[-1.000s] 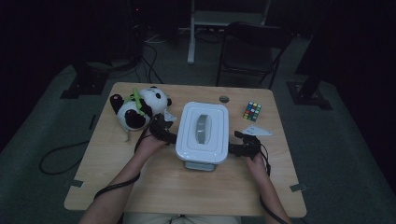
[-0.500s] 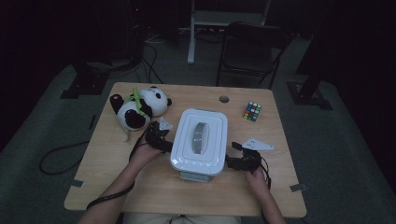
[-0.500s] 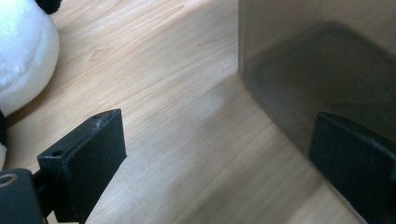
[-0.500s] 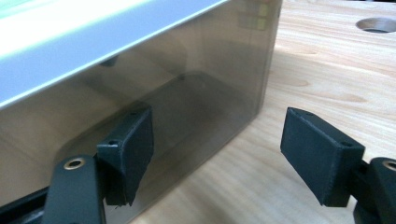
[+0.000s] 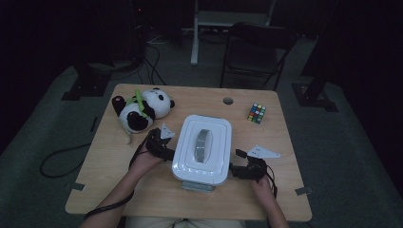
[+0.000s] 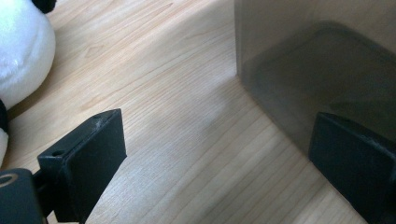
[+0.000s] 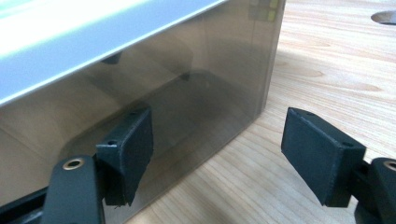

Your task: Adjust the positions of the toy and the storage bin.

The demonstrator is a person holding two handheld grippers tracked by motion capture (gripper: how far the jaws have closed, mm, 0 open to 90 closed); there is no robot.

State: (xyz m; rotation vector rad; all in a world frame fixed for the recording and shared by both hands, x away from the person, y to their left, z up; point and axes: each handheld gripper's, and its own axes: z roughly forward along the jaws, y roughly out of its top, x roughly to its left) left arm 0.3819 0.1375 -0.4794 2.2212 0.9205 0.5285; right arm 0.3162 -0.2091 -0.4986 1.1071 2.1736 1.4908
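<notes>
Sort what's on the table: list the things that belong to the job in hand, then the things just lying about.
In the job:
- lidded white box, translucent walls
- left gripper at the box's left side, jaws open
- right gripper at its right side, jaws open

Lying about:
- plush panda
- colour puzzle cube
- round hole in the table

Wooden table [image 5: 142, 190] with lidded white box [image 5: 202, 149], plush panda [image 5: 140, 110] (lying down), colour cube [image 5: 256, 113].
</notes>
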